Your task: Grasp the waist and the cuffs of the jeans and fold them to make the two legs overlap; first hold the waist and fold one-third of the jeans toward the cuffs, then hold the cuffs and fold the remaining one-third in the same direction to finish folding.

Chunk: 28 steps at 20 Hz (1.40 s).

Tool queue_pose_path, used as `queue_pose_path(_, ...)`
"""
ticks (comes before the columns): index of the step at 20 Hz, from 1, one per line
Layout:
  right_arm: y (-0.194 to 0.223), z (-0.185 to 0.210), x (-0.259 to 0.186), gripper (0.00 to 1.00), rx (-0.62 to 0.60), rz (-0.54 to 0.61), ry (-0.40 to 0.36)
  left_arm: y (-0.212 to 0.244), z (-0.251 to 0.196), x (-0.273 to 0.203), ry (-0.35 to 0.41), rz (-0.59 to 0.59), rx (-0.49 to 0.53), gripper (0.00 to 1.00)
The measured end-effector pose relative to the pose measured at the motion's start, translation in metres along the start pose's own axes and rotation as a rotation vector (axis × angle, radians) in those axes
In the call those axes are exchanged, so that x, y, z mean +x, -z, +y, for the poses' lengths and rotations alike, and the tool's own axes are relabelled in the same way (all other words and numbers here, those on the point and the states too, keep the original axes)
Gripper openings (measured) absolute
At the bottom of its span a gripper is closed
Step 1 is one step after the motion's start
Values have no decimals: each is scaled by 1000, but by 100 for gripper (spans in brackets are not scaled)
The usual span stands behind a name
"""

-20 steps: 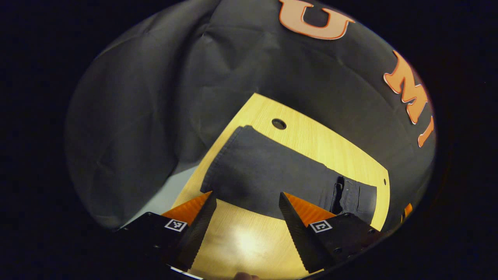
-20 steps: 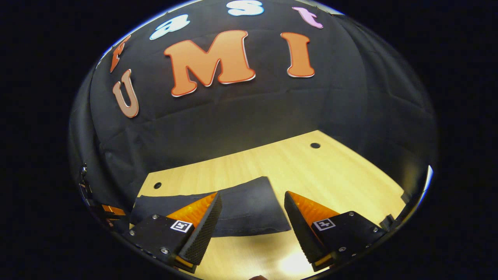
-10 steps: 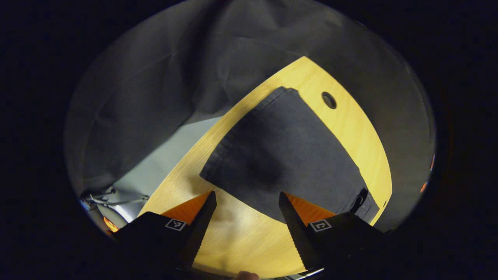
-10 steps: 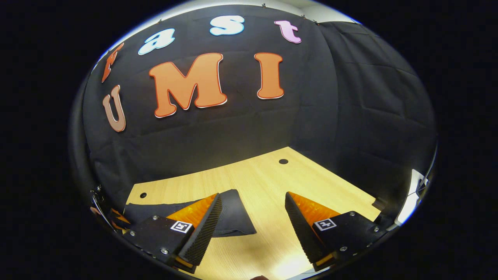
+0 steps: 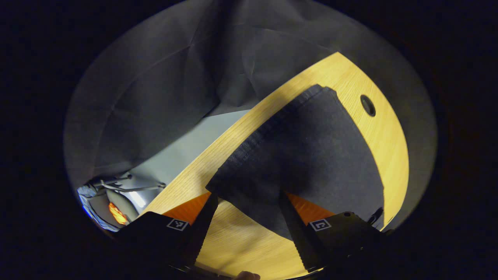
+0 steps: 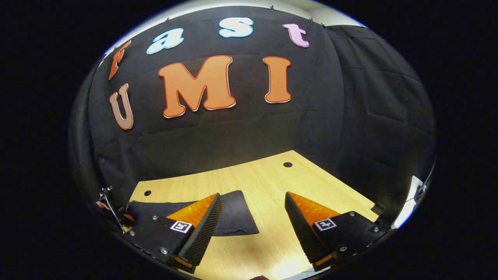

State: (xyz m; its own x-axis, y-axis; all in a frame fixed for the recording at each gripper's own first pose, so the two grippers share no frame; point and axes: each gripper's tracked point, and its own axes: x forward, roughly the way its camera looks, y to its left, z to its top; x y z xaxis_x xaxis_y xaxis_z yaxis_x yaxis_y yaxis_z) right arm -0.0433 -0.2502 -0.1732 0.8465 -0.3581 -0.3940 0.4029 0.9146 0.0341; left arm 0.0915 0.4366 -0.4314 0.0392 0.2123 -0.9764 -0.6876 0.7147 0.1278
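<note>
Dark jeans flat on the wooden bench, both claws released.

Left gripper view: left claw (image 5: 246, 200) spread wide, hovering at the near edge of the jeans (image 5: 307, 155) on the bench (image 5: 389, 147). Right gripper view: right claw (image 6: 253, 202) spread wide over bare wood, jeans (image 6: 233, 214) beside its left finger.

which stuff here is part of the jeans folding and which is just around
Part of the job:
- jeans, flat on the table
- left gripper, open over the jeans' near edge
- right gripper, open

Just around:
- wooden table
- cable holes in the table
- cables on the floor
</note>
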Motion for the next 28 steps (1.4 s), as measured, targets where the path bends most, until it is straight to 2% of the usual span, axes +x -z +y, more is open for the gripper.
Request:
queue_pose_path(4,12,15,5,98,3,17,-36,-5,-9,2,2,-51,17,95)
queue_pose_path(6,16,23,8,98,15,30,-60,-6,-21,-1,23,-113,95,82)
queue_pose_path(9,13,30,13,98,18,25,-90,-4,-36,4,18,-157,131,24)
queue_pose_path(10,13,28,13,98,12,24,-94,-5,-37,3,13,-178,141,20)
queue_pose_path(12,11,22,15,98,11,22,-96,-9,-45,1,41,-210,190,20)
queue_pose_path(13,11,16,16,98,13,29,-92,-8,-48,-1,59,-202,210,6)
queue_pose_path(14,9,8,17,98,16,29,-84,-10,-49,6,78,-210,218,6)
queue_pose_path(18,-11,-8,30,98,51,7,-79,-9,-51,-16,199,-232,161,4)
queue_pose_path(22,-30,-8,48,99,62,-13,-106,-24,-64,-74,323,-362,162,4)
queue_pose_path(24,-38,-8,57,99,55,-25,-114,-25,-72,-104,375,-424,194,4)
queue_pose_path(28,-39,-7,63,99,49,-22,-134,-34,-62,-153,449,-477,236,4)
